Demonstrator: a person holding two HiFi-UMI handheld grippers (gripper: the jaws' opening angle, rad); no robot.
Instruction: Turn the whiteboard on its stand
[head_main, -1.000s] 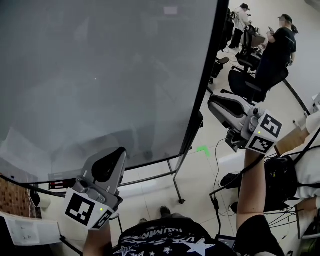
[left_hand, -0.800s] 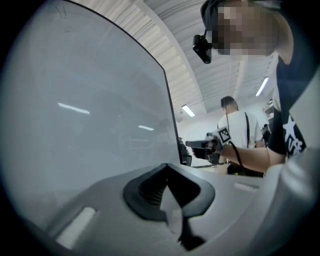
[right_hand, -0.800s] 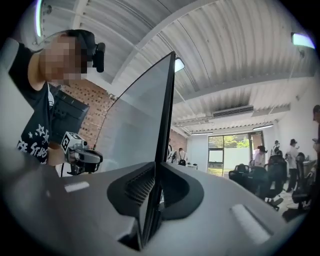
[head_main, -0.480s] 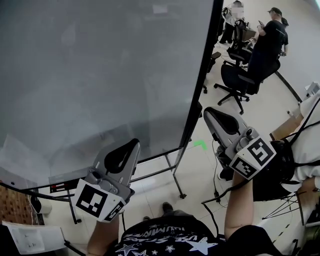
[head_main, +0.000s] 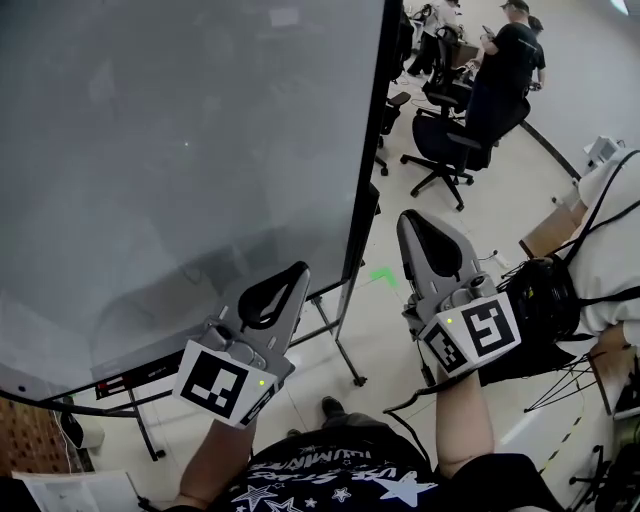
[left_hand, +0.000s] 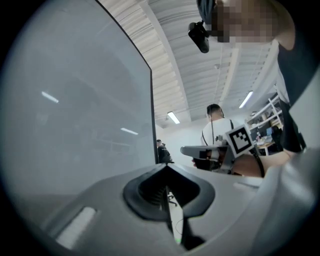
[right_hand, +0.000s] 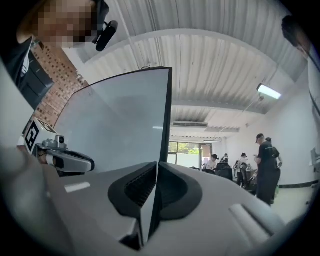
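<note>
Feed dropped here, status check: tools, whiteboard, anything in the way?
Left tool shut, empty, facing the whiteboard. Right tool shut, empty, off its right edge. Office chair and a person stand beyond that edge.

We wear a black shirt (head_main: 335, 482) with white stars and letters. Our left gripper (head_main: 297, 268) and right gripper (head_main: 409, 217) are grey with black pads (head_main: 262, 305). Each has a black-and-white marker cube (head_main: 222, 384).

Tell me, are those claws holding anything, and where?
Nothing is held: the left gripper and right gripper are both shut empty, neither gripping the whiteboard.
</note>
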